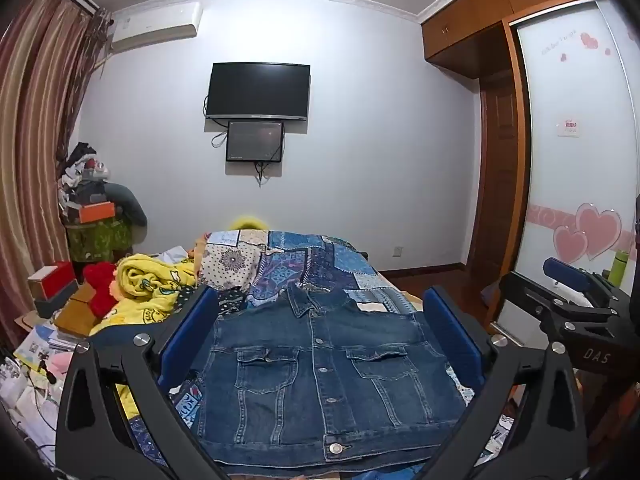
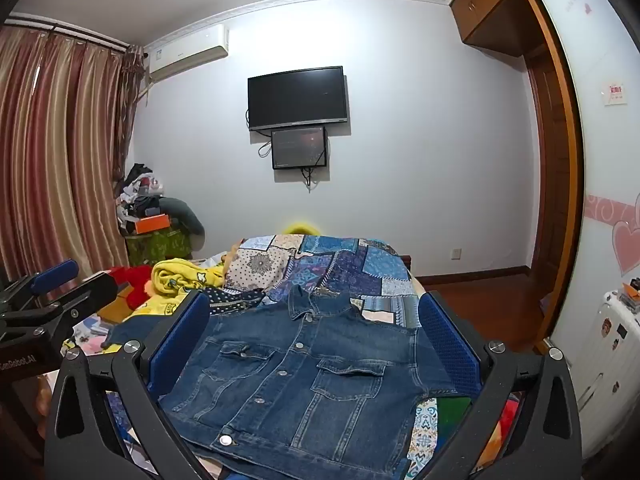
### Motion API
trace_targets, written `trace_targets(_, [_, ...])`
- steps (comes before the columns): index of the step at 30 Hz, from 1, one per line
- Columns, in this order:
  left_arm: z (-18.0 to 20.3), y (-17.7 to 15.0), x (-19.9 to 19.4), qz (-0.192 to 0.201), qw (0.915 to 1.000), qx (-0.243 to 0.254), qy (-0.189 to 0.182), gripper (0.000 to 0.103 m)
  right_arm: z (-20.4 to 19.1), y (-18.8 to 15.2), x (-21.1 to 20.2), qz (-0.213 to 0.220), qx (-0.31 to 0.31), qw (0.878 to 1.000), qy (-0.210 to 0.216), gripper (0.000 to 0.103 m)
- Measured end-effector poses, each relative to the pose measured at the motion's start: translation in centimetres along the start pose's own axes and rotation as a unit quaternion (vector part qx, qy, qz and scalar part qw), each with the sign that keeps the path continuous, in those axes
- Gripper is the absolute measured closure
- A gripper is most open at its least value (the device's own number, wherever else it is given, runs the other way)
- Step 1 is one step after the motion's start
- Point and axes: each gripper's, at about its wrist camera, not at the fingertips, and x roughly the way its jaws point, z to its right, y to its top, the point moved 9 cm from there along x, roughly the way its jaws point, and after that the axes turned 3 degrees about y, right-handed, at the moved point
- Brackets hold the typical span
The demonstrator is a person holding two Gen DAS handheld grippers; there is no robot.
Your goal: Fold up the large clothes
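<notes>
A dark blue denim jacket (image 1: pixel 320 376) lies flat on the bed, buttoned front up, collar at the far end, sleeves tucked out of sight. It also shows in the right wrist view (image 2: pixel 304 384). My left gripper (image 1: pixel 320 312) is open and empty, held above the jacket with its blue pads on either side. My right gripper (image 2: pixel 314 316) is open and empty too, above the jacket. The right gripper shows at the right edge of the left wrist view (image 1: pixel 576 288), and the left gripper at the left edge of the right wrist view (image 2: pixel 52 292).
The bed has a blue patchwork cover (image 1: pixel 304 264). A yellow blanket (image 1: pixel 148 284) and a red plush (image 1: pixel 100 284) lie at its left, with boxes and papers (image 1: pixel 52 320) beyond. A wardrobe (image 1: pixel 580 160) stands right, a white suitcase (image 2: pixel 612 344) near it.
</notes>
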Motion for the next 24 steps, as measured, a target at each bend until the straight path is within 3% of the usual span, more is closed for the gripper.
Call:
trace_targets(4, [0.1,0.0,-0.2,0.006,0.9998,0.005,0.016,0.0,0.0,0.0,0.0,0.0,0.0,1.0,0.0,0.0])
trace_targets(6, [-0.1,-0.7,0.7,-0.013,0.9998,-0.003,0.012,0.0,0.0,0.0,0.0,-0.001,-0.001,1.0,0.0,0.0])
trace_targets(24, [-0.4,-0.7,0.9,-0.015,0.9998,-0.01,0.0,0.0,0.4,0.0,0.1,-0.006,0.0,1.0,-0.001,0.0])
